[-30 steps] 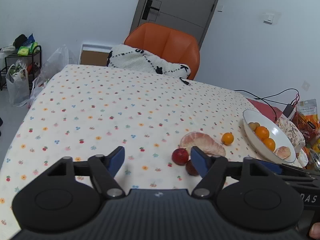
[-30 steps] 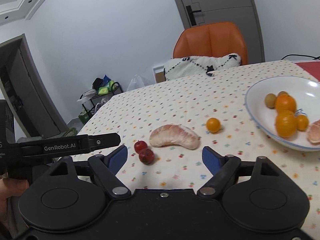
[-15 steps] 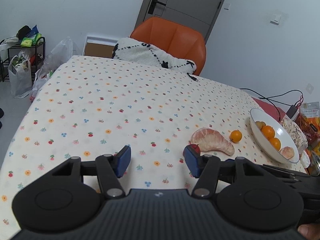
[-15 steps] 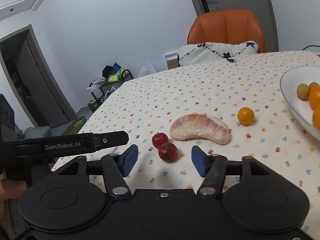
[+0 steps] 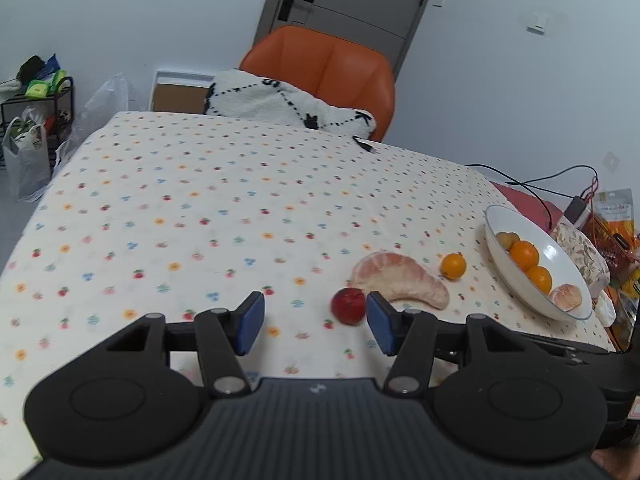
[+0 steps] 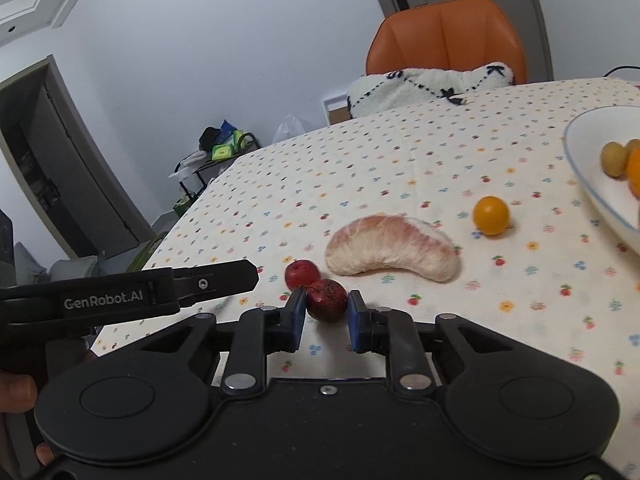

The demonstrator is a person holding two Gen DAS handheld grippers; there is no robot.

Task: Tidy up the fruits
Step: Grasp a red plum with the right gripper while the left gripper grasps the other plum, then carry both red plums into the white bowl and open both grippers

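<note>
Right tongs (image 6: 327, 312): you have the blue pads (image 6: 297, 312) closed in on the dark red fruit (image 6: 326, 300), one on each side, pinching it low on the desk (image 6: 400, 152)
Left tongs (image 5: 315, 322): yours are spread wide, with nothing between them, hovering above the cloth
Second red fruit (image 6: 302, 273): touching the pinched one, on the side away from the bowl
Pomelo wedge (image 6: 392, 253): lying between the red fruits and the bowl (image 6: 580, 168), near the fruits
Small orange (image 6: 491, 215): alone on the cloth, near the bowl and just past the wedge
Bowl contents: oranges (image 5: 524, 254), a small yellow-green fruit (image 5: 506, 239) and a peeled citrus piece (image 5: 566, 296)
Behind the desk: orange chair (image 5: 324, 64) with a white cushion (image 5: 280, 100)
</note>
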